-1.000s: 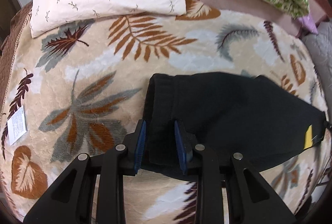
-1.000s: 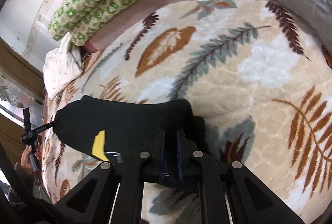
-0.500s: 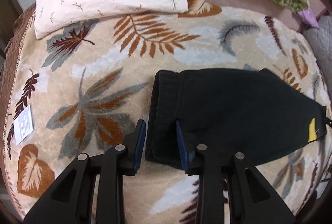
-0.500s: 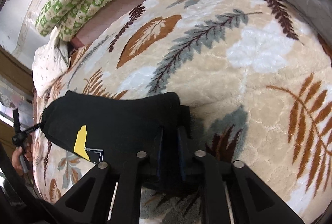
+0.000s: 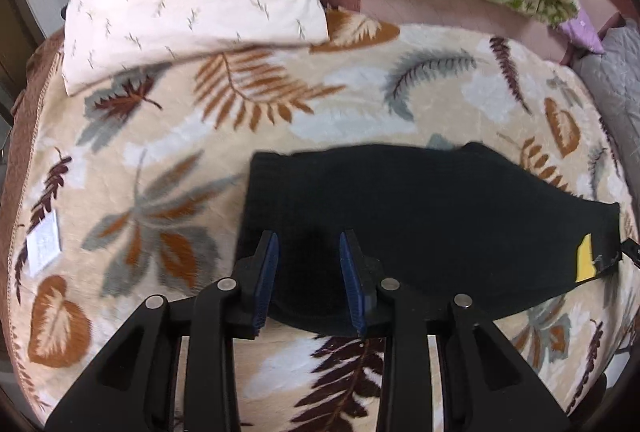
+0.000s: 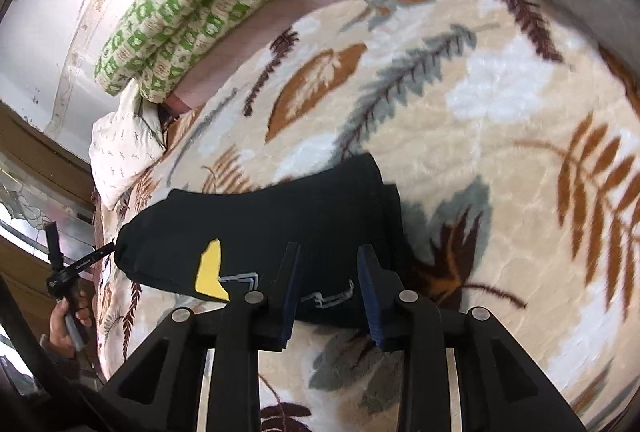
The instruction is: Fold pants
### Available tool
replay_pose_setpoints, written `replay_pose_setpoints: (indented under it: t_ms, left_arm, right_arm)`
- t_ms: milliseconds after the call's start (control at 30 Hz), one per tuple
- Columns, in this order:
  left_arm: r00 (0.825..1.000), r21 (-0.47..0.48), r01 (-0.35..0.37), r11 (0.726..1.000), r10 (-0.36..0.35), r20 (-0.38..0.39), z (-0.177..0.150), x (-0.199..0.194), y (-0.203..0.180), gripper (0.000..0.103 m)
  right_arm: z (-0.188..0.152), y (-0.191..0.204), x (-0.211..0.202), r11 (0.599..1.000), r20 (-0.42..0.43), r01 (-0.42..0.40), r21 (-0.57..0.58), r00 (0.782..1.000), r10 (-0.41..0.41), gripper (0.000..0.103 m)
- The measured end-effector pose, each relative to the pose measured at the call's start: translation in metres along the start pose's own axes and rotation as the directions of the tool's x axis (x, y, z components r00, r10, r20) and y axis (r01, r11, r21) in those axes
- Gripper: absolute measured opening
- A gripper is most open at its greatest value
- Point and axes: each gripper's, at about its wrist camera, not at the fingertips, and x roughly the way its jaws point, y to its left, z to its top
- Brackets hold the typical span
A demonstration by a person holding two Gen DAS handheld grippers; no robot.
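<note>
Pants (image 5: pixel 420 216): lying folded into a compact black bundle on the bed blanket (image 5: pixel 168 160), fold seemingly near finished; left gripper (image 5: pixel 308 280) jaws spread astride the cloth, right gripper (image 6: pixel 326 292) jaws opening, releasing it.

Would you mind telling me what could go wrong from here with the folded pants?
1. The right gripper is opening over the pants, pads beside the cloth; pulling away might snag and undo the fold.
2. The left gripper also stands open over the near edge of the pants, so it could drag that end.
3. The plush blanket is soft, so the fold may slump unevenly.
</note>
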Motion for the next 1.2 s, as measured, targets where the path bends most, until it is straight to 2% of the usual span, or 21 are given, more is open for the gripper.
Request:
replay_pose_setpoints:
  t_ms: [133,333,467,533,567,633,700,767,833,867,933,1100,1200]
  left_arm:
    - [0.998,0.025,-0.051,0.998,0.052,-0.036,-0.009,0.020,-0.005,0.029]
    - [0.993,0.072,-0.112,0.991,0.114,-0.028,-0.013,0.019,-0.014,0.029]
    - [0.995,0.047,-0.095,0.994,0.096,-0.013,-0.014,0.011,-0.013,0.029]
    - [0.997,0.037,-0.082,0.996,0.082,-0.006,-0.014,0.008,-0.012,0.029]
    - [0.997,0.034,-0.079,0.996,0.079,-0.006,-0.013,0.007,-0.013,0.029]
    - [0.998,0.019,-0.067,0.998,0.067,-0.009,-0.013,0.006,-0.011,0.029]
    - [0.998,0.009,-0.064,0.998,0.064,-0.016,-0.012,0.009,-0.010,0.029]
    - [0.998,-0.001,-0.061,0.998,0.061,-0.019,-0.010,0.010,-0.009,0.029]
    - [0.998,-0.001,-0.061,0.998,0.061,-0.022,-0.009,0.012,-0.009,0.029]
    - [0.998,0.003,-0.064,0.998,0.064,-0.024,-0.009,0.012,-0.009,0.029]
    - [0.997,0.022,-0.065,0.998,0.066,-0.034,-0.010,0.014,-0.010,0.029]
    - [0.994,0.119,-0.089,0.989,0.096,-0.048,-0.020,0.022,-0.015,0.030]
    - [0.991,0.183,-0.126,0.975,0.132,-0.024,-0.026,0.022,-0.024,0.030]
  right_arm:
    - [-0.007,-0.011,0.005,1.000,-0.014,0.026,0.015,1.000,-0.025,0.028]
    - [-0.010,-0.019,0.004,1.000,-0.030,0.006,0.027,1.000,-0.005,0.031]
    - [-0.004,-0.016,-0.008,1.000,-0.003,-0.009,0.022,1.000,0.009,0.031]
    - [-0.001,-0.014,-0.013,1.000,0.017,0.010,0.002,1.000,-0.010,0.044]
    - [0.000,-0.013,-0.014,0.999,0.024,0.032,-0.011,0.999,-0.032,0.047]
    - [0.000,-0.013,-0.012,0.998,0.025,0.066,-0.017,0.998,-0.065,0.049]
    - [-0.002,-0.014,-0.005,0.998,0.012,0.058,-0.011,0.998,-0.058,0.049]
    - [-0.004,-0.010,0.005,0.996,-0.008,0.085,-0.039,0.996,-0.086,0.045]
    - [-0.007,-0.003,0.016,0.988,-0.046,0.118,-0.102,0.991,-0.123,0.010]
    - [-0.008,0.002,0.021,0.975,-0.059,0.163,-0.152,0.983,-0.173,0.010]
    - [-0.008,0.006,0.019,0.967,-0.055,0.165,-0.195,0.982,-0.178,0.007]
    - [-0.009,-0.008,0.002,0.974,-0.062,0.143,-0.176,0.986,-0.156,0.006]
    - [-0.014,-0.019,0.004,0.979,-0.078,0.141,-0.149,0.985,-0.153,0.007]
